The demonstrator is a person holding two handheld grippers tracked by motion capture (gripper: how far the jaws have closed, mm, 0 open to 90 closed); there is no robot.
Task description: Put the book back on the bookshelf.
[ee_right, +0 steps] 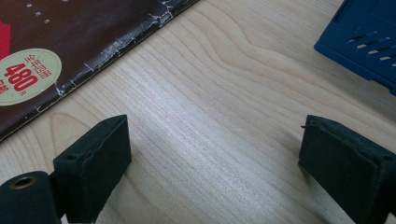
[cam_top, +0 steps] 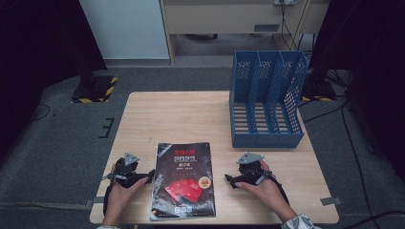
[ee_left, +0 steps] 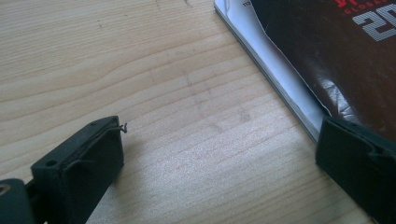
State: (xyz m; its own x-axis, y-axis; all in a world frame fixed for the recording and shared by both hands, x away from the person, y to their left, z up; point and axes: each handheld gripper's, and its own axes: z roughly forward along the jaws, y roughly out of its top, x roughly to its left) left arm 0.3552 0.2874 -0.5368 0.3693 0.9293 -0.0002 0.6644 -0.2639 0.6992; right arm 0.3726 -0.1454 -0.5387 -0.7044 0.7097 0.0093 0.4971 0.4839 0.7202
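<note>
The left gripper (cam_top: pixel 149 175) is held low on the wooden table (cam_top: pixel 191 119), just beside the left edge of the magazine (cam_top: pixel 183 181). Its jaws are spread wide, and nothing is held between them. The dark magazine is laid flat near the front edge of the table, between the two grippers. The right gripper (cam_top: pixel 230 181) is held on the table near the magazine's right side. Its jaws are wide too, with only bare wood between them. A blue file rack (cam_top: pixel 267 102) is stood farther back on the right.
</note>
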